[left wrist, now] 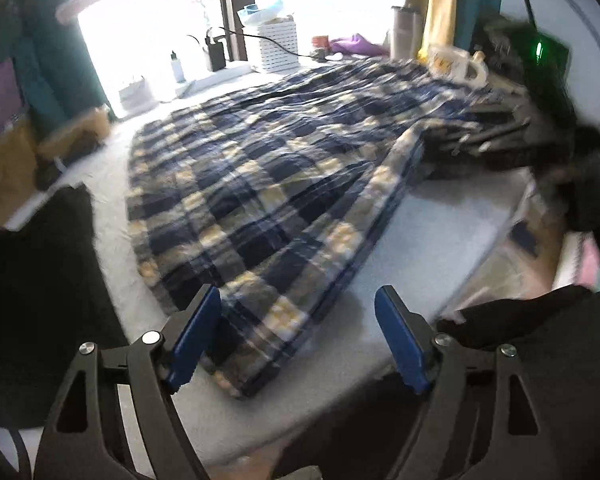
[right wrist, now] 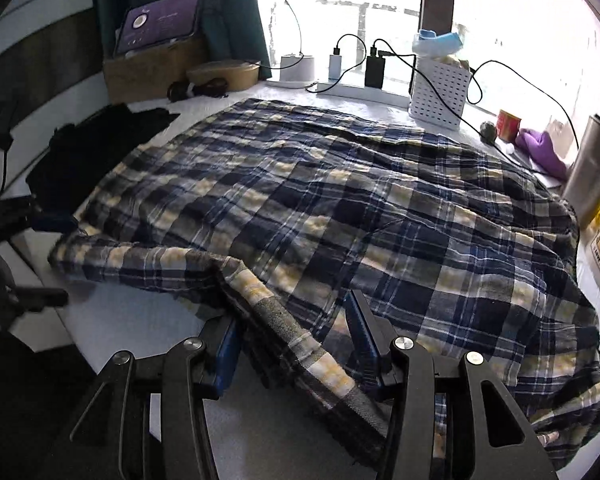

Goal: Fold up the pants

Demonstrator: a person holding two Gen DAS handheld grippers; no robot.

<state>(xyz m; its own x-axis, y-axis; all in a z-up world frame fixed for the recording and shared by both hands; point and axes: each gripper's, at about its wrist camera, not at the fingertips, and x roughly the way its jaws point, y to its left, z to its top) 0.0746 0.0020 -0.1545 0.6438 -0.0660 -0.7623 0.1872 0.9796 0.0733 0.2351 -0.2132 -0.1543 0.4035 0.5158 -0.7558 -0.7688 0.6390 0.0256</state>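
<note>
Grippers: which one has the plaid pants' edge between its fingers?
The right gripper: a fold of the plaid pants runs between its fingers. The left gripper stands open, apart from the cloth.

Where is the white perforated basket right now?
In the right wrist view, the white perforated basket stands at the far edge by the window, right of the black charger, beyond the plaid pants.

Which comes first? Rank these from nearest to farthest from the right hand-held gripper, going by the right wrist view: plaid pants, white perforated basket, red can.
1. plaid pants: an edge lies between the right hand-held gripper jaws.
2. red can: far right, by the window.
3. white perforated basket: at the window, centre-right; close to the can's range, so this order is tentative.
</note>
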